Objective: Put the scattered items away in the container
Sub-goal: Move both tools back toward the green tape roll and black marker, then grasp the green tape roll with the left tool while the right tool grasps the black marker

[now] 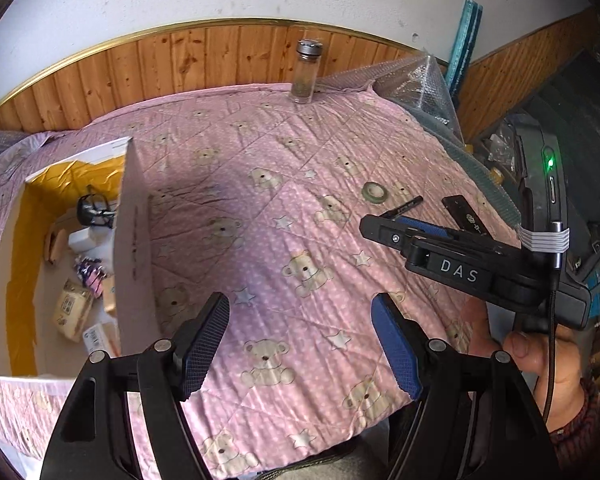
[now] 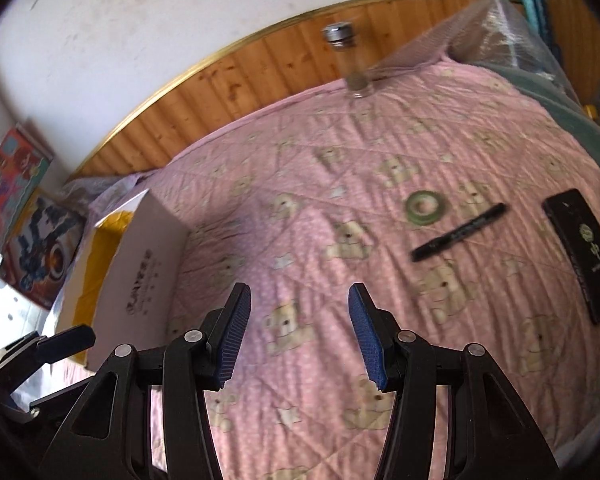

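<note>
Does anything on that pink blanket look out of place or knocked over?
Nothing is spilled or damaged. A tape roll, a pen and a black case lie loose, and a jar stands upright, all outside the box.

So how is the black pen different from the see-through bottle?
The black pen lies flat on the pink blanket, while the see-through bottle stands upright. The pen is dark all over and thin; the bottle is clear, wider, and has a silver cap. The pen sits near the roll of tape; the bottle stands alone by the wooden wall. Both are on the blanket, outside the box.
</note>
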Motion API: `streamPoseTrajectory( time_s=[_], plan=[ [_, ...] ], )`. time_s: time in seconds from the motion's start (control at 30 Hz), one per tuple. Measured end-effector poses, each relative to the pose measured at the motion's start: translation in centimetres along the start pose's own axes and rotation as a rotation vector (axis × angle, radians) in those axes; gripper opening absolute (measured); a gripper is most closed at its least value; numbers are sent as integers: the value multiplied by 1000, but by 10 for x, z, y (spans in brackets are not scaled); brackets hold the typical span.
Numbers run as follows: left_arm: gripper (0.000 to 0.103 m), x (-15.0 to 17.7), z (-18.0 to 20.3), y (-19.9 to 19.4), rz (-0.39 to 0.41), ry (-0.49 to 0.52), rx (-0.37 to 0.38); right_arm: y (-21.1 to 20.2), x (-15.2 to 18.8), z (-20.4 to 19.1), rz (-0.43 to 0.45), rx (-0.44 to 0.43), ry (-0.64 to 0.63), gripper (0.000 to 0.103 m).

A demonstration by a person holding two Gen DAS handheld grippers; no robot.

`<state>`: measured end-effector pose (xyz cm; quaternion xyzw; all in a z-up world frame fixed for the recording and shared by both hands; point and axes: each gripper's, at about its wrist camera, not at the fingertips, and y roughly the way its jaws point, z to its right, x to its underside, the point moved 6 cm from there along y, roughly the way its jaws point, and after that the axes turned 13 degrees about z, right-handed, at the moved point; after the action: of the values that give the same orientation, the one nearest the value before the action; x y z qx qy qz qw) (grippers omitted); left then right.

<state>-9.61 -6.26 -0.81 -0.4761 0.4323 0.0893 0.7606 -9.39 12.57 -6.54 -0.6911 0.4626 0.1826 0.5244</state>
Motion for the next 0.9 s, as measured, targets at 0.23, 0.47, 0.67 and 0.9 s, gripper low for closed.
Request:
streamPoseTrajectory(
  time_s=[0.23, 0.47, 0.67, 0.9],
  plan=[
    [75, -26, 57, 78, -50, 74, 86, 18, -17, 95, 23, 149, 174, 54],
    [75, -43, 97, 175, -130, 119, 162, 49, -21, 146, 4, 215, 255, 54],
    [74, -46, 111, 252, -183, 122, 188, 67, -23, 176, 5, 273, 297, 53],
    [74, -41, 112, 319, -238, 81, 243, 82, -24, 187, -11, 279, 300, 51]
  ],
)
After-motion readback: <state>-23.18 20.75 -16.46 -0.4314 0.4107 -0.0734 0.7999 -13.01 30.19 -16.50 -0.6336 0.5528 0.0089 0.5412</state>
